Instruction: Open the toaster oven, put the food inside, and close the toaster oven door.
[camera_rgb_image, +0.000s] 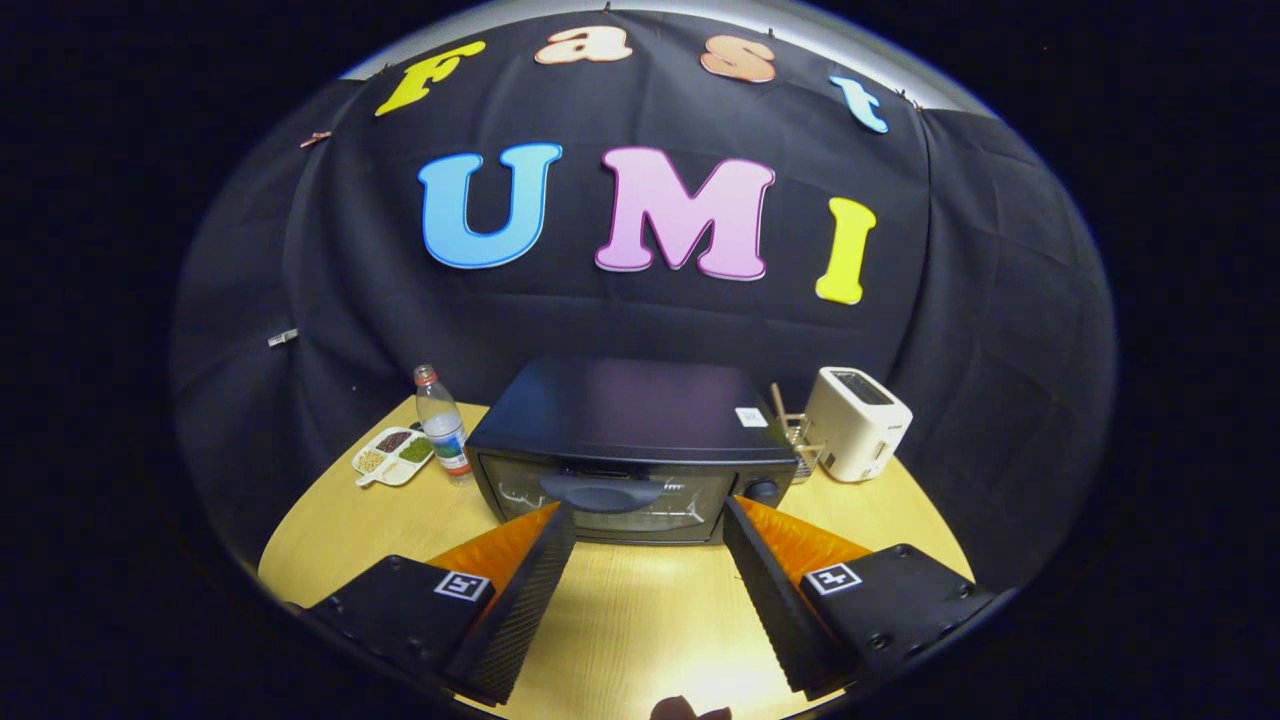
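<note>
A black toaster oven stands on the yellow table, its glass door shut. The door's curved handle runs along the top of the glass, and a knob sits on the panel to the right of the door. My gripper is open, its two fingers spread wide just in front of the door, with the fingertips level with the glass and nothing between them. A small dark brown thing peeks up at the table's near edge below the fingers; I cannot tell what it is.
A white pop-up toaster stands to the right of the oven, with a small wire holder of sticks between them. To the left are a clear plastic bottle and a white divided dish of grains. Black cloth walls the booth behind.
</note>
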